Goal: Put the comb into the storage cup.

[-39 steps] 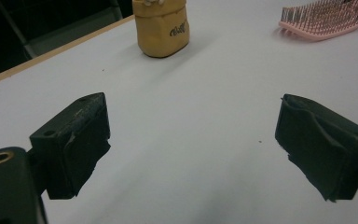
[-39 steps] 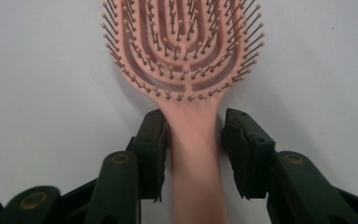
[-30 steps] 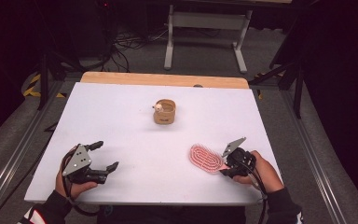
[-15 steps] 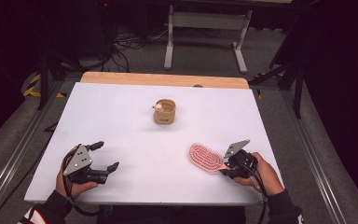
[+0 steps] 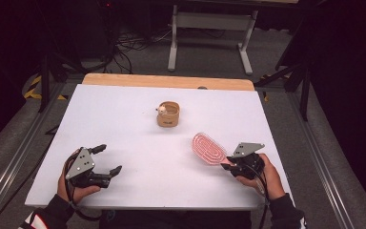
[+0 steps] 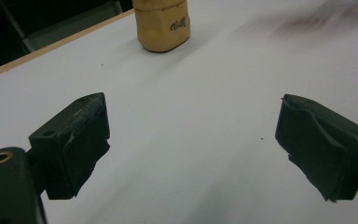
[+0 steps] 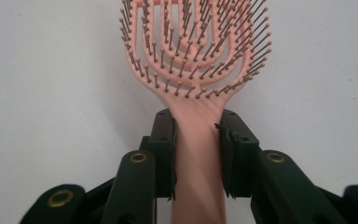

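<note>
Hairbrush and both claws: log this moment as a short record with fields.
surface: white table
hairbrush: pink hairbrush, bristles up, handle toward the person
right claw: right claw shut on the hairbrush handle, one jaw on each side
left claw: left claw open, jaws wide apart, nothing between them
cup: tan cup standing upright near the table's middle, apart from both claws
hands: right hand and left hand each hold their claw at the near edge

Pink brush (image 6: pixel 317 18) blurred in left gripper view; handle end cut off.
</note>
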`<state>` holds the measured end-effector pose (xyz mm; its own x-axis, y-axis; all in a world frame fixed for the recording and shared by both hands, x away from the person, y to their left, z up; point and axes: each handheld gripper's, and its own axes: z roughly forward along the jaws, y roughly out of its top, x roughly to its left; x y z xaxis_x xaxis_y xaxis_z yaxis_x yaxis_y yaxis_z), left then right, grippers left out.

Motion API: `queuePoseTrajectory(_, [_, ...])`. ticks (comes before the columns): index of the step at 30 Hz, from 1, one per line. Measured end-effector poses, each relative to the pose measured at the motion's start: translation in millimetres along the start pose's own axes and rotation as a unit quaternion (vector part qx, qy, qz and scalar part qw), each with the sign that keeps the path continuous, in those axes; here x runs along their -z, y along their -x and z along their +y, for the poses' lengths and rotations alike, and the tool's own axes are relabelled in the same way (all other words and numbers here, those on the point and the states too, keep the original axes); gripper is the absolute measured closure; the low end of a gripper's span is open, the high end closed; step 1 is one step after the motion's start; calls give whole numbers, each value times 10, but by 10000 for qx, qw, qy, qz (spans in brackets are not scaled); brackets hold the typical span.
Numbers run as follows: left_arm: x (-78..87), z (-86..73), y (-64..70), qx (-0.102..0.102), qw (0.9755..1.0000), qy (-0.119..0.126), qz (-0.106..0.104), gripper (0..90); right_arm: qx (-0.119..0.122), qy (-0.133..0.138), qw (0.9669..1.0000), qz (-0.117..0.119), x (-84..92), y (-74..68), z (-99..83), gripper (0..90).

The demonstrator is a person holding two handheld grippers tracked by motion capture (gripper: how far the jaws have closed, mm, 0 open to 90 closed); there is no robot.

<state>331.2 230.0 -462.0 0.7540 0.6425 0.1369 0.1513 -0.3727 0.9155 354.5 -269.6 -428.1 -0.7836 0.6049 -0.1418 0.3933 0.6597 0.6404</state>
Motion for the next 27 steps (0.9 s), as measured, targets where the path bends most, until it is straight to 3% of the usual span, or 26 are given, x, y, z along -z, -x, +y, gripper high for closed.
queuePoseTrajectory(4, [-7,-4,-1,8,10000,-40,-44,111,-45,138,9998,-140,-8,-7,2,698])
queuePoseTrajectory(10, [-3,-5,-6,33,10000,-5,-36,106,-123,665,9968,-430,34,-35,28,698])
queuePoseTrajectory(15, [-10,-3,-2,31,10000,2,-22,90,-294,1098,9923,-484,100,-54,47,699])
queuePoseTrajectory(20, [-16,-2,2,32,10000,-2,-31,87,-256,1226,9901,-635,116,-78,66,698])
queuePoseTrajectory(27, [-21,-1,5,35,10000,-11,-40,87,-322,1605,9826,-879,146,-122,88,698])
